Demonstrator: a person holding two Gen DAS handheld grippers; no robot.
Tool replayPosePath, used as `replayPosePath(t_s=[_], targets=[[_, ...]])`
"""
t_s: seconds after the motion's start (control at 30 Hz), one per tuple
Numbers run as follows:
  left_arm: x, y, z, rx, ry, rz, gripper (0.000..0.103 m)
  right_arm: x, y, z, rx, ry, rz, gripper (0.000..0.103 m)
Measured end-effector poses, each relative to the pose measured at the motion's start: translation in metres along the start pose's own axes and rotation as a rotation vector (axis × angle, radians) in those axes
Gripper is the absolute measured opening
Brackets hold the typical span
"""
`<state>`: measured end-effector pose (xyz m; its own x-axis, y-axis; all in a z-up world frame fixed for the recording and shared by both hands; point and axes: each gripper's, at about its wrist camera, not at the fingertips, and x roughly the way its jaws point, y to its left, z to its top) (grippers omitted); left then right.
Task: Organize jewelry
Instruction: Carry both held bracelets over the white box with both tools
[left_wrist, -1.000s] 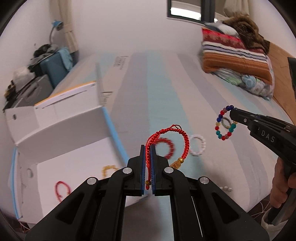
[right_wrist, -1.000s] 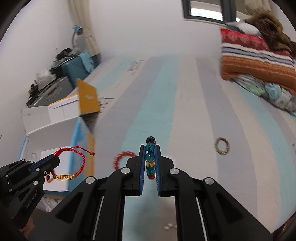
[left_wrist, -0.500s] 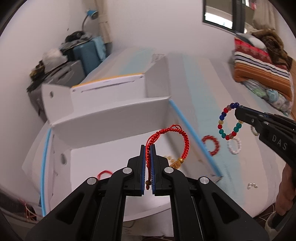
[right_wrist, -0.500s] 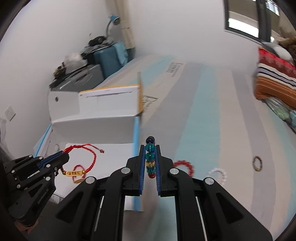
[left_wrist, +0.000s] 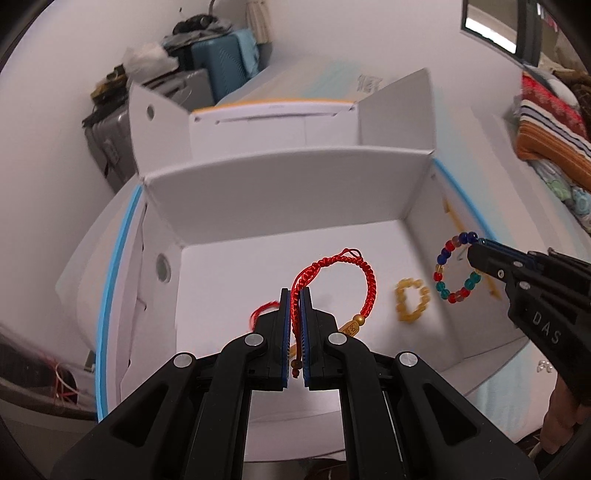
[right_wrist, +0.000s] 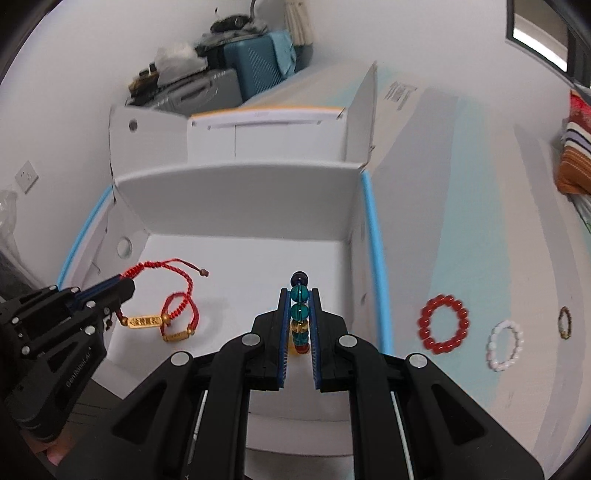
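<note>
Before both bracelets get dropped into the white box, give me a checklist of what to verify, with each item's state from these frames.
1. Left gripper shut on the red cord bracelet: ok.
2. Right gripper shut on the multicolour bead bracelet: ok.
3. Both bracelets hang over the open white box: ok.
4. Box floor under them free: not ok; another red cord bracelet and an amber bead bracelet already lie there.
5. Cord free of the left fingers for a clean drop: cannot tell.
6. Bed cleared: not ok; a red bead bracelet, a white bead bracelet and a dark bracelet remain outside.
</note>
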<state>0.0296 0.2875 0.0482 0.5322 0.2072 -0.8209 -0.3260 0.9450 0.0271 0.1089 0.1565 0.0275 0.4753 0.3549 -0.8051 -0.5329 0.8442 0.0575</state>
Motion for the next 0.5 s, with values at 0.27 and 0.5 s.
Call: replayPosePath(t_s=[0.27,0.5], targets=[[0.032,0.01,-0.012,-0.017,0.104,0.003,0.004,0.033,0.007,-0.003,-0.004,0.115,-0.028,0.009],[0.055,0.018,-0.018,-0.026,0.196,-0.016,0.004,0.054,0.01,-0.005,0.004,0.196,-0.044,0.009]])
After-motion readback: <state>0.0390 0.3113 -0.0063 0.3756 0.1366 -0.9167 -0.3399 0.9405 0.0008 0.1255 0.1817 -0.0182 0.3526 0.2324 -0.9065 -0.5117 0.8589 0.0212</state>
